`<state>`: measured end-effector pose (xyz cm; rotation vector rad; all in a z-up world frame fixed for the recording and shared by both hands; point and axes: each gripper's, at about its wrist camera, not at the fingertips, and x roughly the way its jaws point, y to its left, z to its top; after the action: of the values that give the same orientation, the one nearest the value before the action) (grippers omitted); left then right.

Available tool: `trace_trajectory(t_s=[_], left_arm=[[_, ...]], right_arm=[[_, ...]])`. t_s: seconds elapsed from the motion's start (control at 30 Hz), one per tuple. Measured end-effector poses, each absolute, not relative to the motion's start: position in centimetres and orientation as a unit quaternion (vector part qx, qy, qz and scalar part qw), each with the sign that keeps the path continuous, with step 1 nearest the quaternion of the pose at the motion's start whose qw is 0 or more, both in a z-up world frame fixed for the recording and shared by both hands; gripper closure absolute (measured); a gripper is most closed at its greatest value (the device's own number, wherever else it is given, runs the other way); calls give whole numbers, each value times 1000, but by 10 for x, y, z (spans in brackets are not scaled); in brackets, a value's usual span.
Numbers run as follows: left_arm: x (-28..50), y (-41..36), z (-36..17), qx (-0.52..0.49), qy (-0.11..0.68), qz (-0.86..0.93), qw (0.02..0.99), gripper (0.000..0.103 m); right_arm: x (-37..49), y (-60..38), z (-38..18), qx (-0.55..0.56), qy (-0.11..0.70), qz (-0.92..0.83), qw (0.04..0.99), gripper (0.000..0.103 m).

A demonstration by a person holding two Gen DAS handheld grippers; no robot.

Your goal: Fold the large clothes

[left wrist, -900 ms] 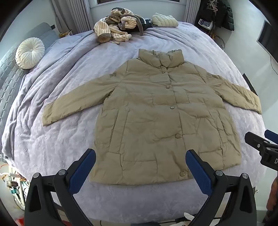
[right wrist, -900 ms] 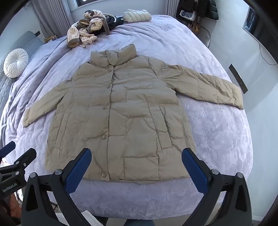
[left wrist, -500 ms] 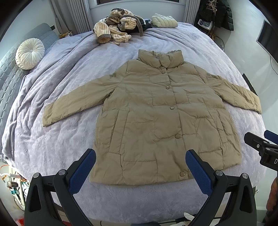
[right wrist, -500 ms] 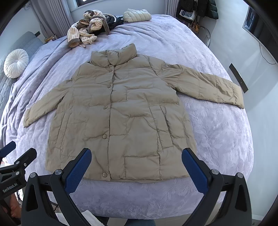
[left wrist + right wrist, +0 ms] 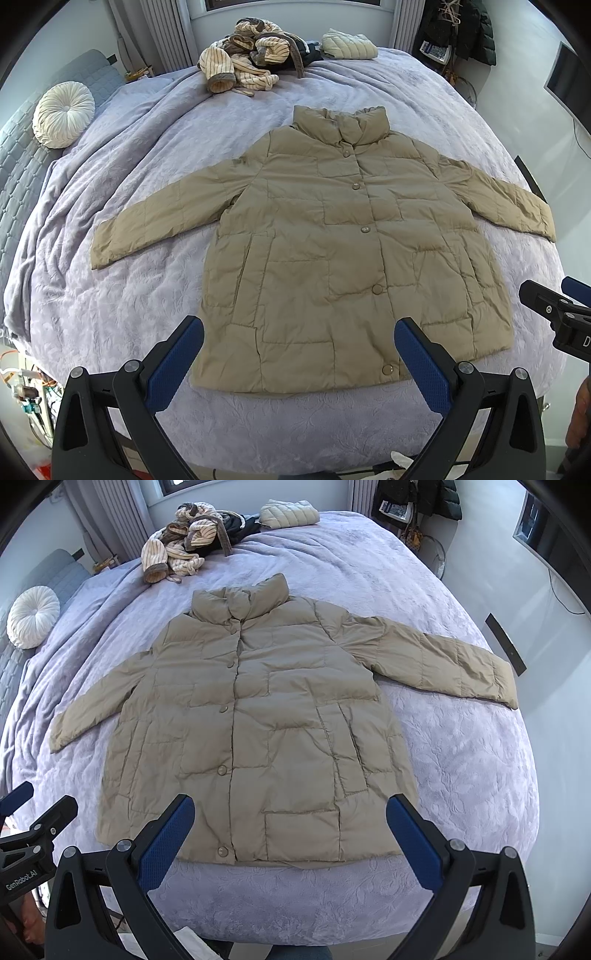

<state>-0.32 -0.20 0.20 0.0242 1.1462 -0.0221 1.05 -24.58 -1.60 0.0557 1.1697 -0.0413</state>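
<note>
While the tan puffer jacket [image 5: 332, 251] lies spread face-up on the lavender bedspread [image 5: 110, 314], buttoned, collar toward the far end and both sleeves stretched out to the sides, neither tool has touched it. The left gripper [image 5: 299, 350] hangs above the hem near the bed's front edge with its blue pads spread wide and nothing between them; the right gripper [image 5: 290, 829] does the same, equally wide and empty, a little further to the jacket's right side.

No fold looks started, so the step in hand seems to be the first one — bringing a sleeve in across the chest. To do it well, each gripper would best take a cuff or a shoulder seam rather than the slippery quilted middle, biting through both layers so the padding does not slide out. Lift only enough to clear the body, carry the sleeve across level, and lay it flat before letting go — puffy fill tends to spring back. The heap of striped clothes [image 5: 243, 51] beyond the collar is well apart and no obstacle.
</note>
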Motion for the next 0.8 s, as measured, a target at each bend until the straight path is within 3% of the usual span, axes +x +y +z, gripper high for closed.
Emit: trace_trajectory(t_s=[0.8], left_arm=[[-4, -2, 2, 12, 541, -11, 841, 0]], right_arm=[[9, -246, -15, 27, 552, -18, 833, 0]])
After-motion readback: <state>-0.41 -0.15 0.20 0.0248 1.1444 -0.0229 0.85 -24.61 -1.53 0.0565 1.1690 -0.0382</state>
